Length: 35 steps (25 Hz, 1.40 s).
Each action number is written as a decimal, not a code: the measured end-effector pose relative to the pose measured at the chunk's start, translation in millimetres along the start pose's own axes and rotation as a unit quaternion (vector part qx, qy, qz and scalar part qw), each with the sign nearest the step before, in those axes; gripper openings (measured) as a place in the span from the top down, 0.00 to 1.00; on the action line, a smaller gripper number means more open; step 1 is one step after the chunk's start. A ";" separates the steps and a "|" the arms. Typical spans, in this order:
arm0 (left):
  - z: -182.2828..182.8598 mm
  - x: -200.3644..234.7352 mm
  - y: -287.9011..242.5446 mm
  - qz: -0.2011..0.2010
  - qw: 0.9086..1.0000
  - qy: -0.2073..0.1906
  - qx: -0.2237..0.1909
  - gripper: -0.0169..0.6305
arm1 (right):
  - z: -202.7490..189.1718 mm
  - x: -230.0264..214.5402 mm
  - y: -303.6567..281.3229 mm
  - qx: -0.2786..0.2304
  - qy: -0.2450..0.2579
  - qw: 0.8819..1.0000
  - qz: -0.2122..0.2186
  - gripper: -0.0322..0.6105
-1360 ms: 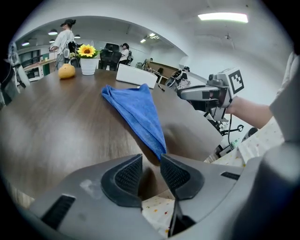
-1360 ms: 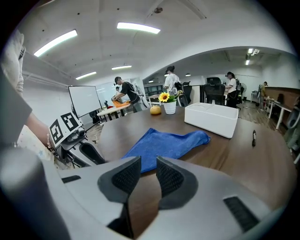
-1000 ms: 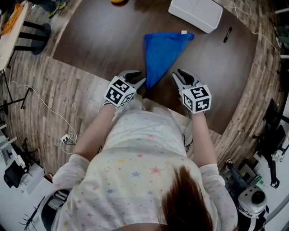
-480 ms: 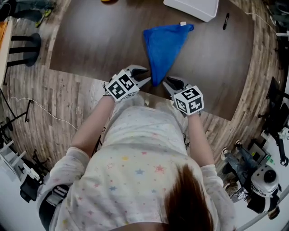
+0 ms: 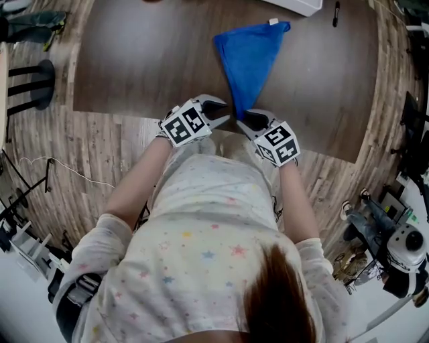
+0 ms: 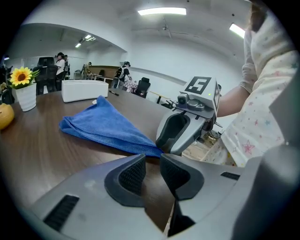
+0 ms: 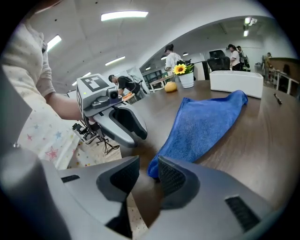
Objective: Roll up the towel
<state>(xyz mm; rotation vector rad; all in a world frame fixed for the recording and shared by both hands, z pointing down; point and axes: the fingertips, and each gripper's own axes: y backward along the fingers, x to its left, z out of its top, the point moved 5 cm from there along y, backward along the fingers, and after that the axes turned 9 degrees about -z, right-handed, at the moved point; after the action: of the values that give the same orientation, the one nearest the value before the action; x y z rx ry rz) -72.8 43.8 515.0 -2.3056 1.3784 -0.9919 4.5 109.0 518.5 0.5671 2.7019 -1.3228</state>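
Blue towel (image 7: 206, 124), tip partly behind right tongs (image 7: 148, 174), box (image 5: 295, 5) cropped

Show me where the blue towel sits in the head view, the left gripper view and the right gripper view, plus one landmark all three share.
Head view: blue towel at top centre, tapering toward the person.
Left gripper view: towel left of centre, its tip reaching mid-picture.
Right gripper view: towel right of centre, stretching up and right.
Shared landmark: white box beyond the towel's wide end, at the top edge; box upper left; box upper right.
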 end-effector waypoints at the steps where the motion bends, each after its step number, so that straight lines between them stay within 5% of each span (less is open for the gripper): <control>1: -0.3 -0.4 0.1 -0.001 1.000 -0.001 0.000 0.82 | -1.0 -0.4 -0.9 -0.002 -0.002 1.000 0.001 0.76; 15: -4.6 -0.9 6.4 -0.009 1.000 -0.008 0.006 0.82 | -11.6 3.5 -15.3 0.043 0.201 0.977 -0.061 0.80; 21: -2.0 0.4 5.1 -0.010 1.000 -0.010 0.008 0.82 | -8.8 -1.3 -16.9 0.047 0.209 0.973 -0.080 0.88; 35: -5.3 -11.3 3.2 -0.016 1.000 -0.015 0.015 0.82 | -16.4 18.5 -10.6 0.081 0.227 0.970 -0.028 0.89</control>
<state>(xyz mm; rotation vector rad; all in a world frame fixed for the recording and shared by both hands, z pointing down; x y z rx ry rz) -82.1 52.4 512.4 -2.3174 1.3117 -0.9768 -15.0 121.2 532.4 0.9183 2.9926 -1.6101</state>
